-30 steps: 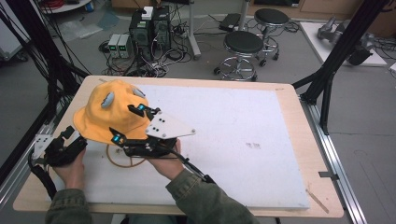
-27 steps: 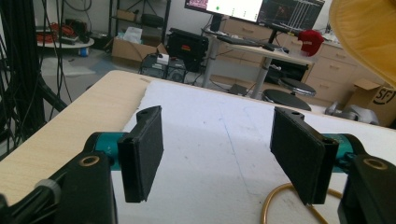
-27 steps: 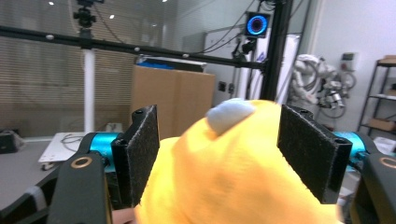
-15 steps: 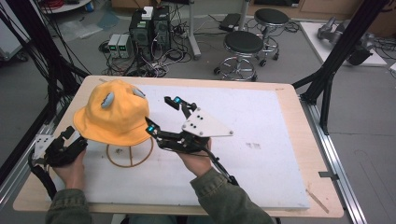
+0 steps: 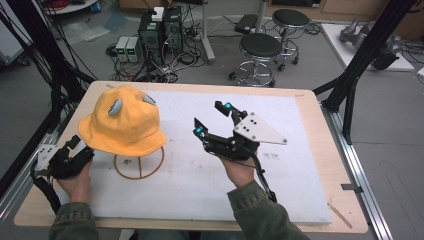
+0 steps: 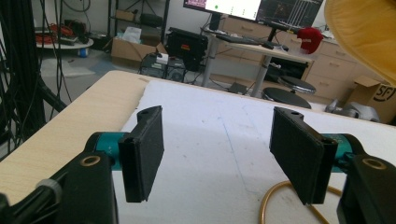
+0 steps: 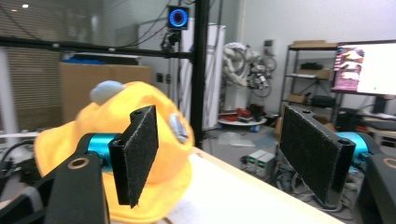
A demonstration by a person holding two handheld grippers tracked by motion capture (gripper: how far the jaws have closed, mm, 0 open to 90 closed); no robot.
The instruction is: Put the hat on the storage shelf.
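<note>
a: yellow bucket hat [image 5: 121,121], where is it placed?

b: it is seated on a thin wooden ring stand [image 5: 139,164] at the left of the white mat [image 5: 280,115], with the brim drooping over the ring. two pale blue ears are sewn on the crown.

a: and the grippers?

b: the right gripper [image 5: 213,118] is held above the middle of the mat, well apart from the hat; its jaws are spread wide, have just been opening a little further, and nothing is between them. the left gripper [image 5: 79,150] is kept low just beside the brim's left edge, jaws also spread, nothing pinched, as shown in the left gripper view [image 6: 219,154].

a: is the hat seated straight?

b: that cannot be fully judged; the stand's post is hidden under the cloth, though the crown looks fairly level.

a: how should the step be finished well?

b: probably the right hand should be drawn clear without the brim being brushed, since the soft cloth could be dragged and the light stand tipped. the left jaws should be kept off the ring.
</note>
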